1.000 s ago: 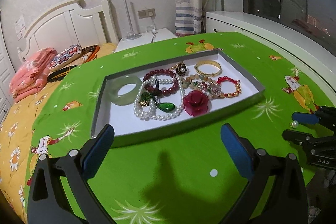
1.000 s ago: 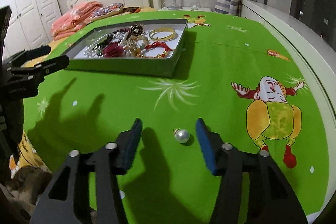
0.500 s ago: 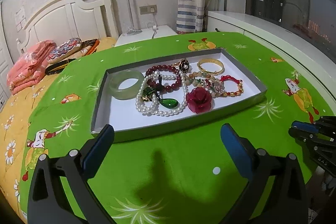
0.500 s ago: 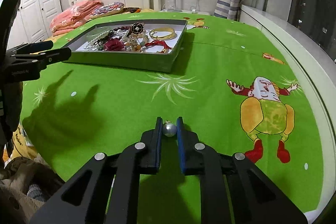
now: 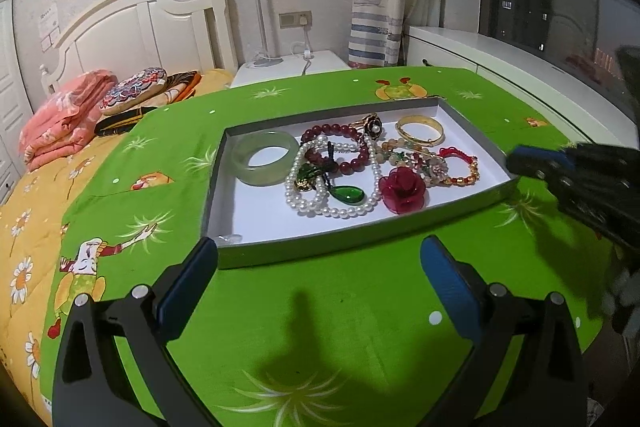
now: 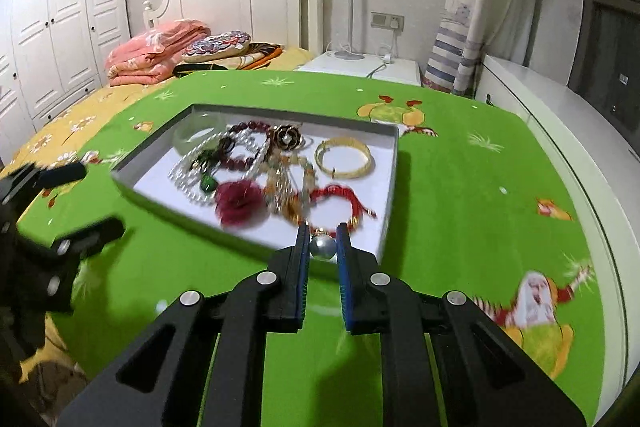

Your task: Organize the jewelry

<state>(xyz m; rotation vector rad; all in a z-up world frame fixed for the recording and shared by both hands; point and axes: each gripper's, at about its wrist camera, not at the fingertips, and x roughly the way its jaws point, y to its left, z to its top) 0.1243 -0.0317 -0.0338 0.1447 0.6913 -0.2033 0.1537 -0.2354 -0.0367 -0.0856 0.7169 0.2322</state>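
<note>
Pearl earring (image 6: pixel 323 247) is pinched between the blue pads of the right tongs (image 6: pixel 322 245), held above the near rim of the tray (image 6: pixel 394 163) at its right corner. A small gold fitting shows on top of the pearl; the rest of it is too small to make out.

Tray is a shallow grey box with a white floor, sitting on the green cartoon-print cloth (image 5: pixel 340 307) over the counter. Contents: pale jade bangle (image 5: pixel 265 163) at the left end, pearl necklace (image 5: pixel 332 209) looped mid-tray with a green glass pendant (image 5: pixel 347 194) lying inside the loop, dark red bead bracelet (image 5: pixel 340 147) behind it, red fabric rose (image 5: pixel 402 189) toward the front, black-and-gold flower brooch (image 5: pixel 372 125) at the back, gold bangle (image 5: pixel 419 129) back right, red-and-gold string bracelet (image 5: pixel 460 167) at the right end. A mixed bead strand (image 5: pixel 416 159) tangles between the rose and the gold bangle (items overlap, individual ends not traceable). Something small and clear (image 5: pixel 230 238) sits in the near left corner of the tray.

Left tongs (image 5: pixel 320 263) stand wide apart, nothing between the pads, hovering over the cloth just in front of the tray's near wall.

Seen from the left wrist, the right tongs come in from the right edge, tips near the tray's right end.

Behind the counter: bed with white headboard (image 5: pixel 136 23), folded pink blanket (image 5: pixel 60 119), white nightstand (image 5: pixel 288 67).
</note>
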